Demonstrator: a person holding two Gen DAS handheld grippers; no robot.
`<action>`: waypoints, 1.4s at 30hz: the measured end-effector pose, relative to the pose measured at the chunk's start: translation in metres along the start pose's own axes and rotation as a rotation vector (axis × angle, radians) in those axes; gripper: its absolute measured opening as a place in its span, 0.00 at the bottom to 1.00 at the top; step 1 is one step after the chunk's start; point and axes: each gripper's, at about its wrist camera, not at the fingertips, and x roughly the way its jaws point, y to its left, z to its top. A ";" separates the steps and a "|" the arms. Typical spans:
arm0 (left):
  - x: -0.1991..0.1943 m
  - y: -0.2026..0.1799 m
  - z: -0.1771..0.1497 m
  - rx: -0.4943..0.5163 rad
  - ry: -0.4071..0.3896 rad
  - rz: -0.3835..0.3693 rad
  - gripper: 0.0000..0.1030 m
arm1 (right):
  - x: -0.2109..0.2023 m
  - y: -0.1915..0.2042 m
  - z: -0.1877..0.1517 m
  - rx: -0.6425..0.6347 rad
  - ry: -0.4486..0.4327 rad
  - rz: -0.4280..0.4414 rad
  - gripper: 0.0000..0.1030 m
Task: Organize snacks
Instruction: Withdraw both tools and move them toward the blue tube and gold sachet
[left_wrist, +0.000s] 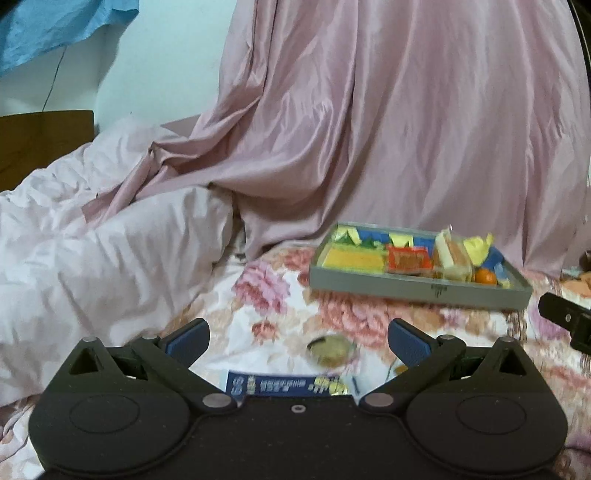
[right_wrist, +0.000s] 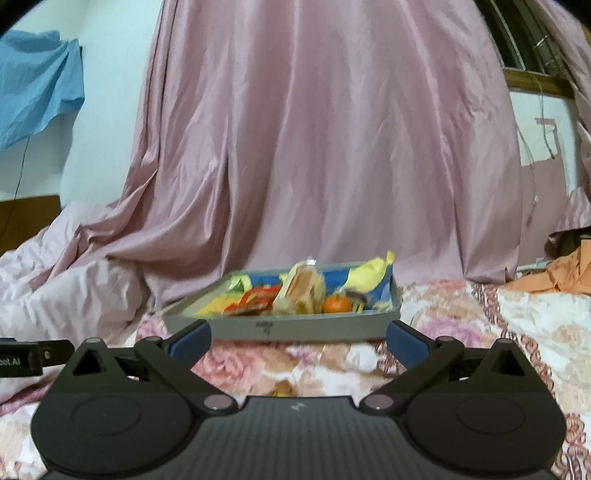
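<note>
From my left wrist view, my left gripper (left_wrist: 297, 338) stands wide, its blue-padded fingers (left_wrist: 190, 338) well apart and holding nothing. Between them, on the floral-printed bed sheet (left_wrist: 266, 295), lies a small round snack in a clear wrapper (left_wrist: 330, 349), just ahead of the gripper at about 1 o'clock. Nearer still, at 6 o'clock and partly hidden by the gripper body, sits a flat dark-blue printed packet (left_wrist: 291, 384); its lettering is too blurred for me to read. At 9 o'clock a rumpled pale-pink duvet (left_wrist: 92, 251) is heaped on the bed. Farther out at 1 o'clock rests the shallow grey rectangular tray (left_wrist: 417, 290), holding a yellow flat packet (left_wrist: 352, 258), a red packet (left_wrist: 408, 258), a clear-wrapped pale pastry (left_wrist: 452, 254) and a small orange fruit (left_wrist: 484, 276). At 3 o'clock the black tip of my right gripper (left_wrist: 565, 317) edges in.

From my right wrist view, my right gripper (right_wrist: 297, 338) is likewise spread wide and empty. The grey tray (right_wrist: 295, 326) lies dead ahead at 12 o'clock, its near wall just beyond the fingertips and spanning the gap between them, not touched as far as I can see. A pink satin curtain (right_wrist: 314, 147) hangs behind it. At 2 o'clock orange cloth (right_wrist: 554, 275) lies on the bed.
</note>
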 end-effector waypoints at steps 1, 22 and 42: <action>-0.001 0.003 -0.004 0.003 0.007 -0.001 0.99 | -0.001 0.003 -0.002 -0.008 0.016 0.001 1.00; 0.023 0.032 -0.044 0.042 0.135 -0.052 0.99 | 0.028 0.047 -0.037 -0.171 0.334 0.043 1.00; 0.085 0.049 -0.056 0.018 0.327 -0.164 0.99 | 0.062 0.061 -0.058 -0.226 0.497 0.053 1.00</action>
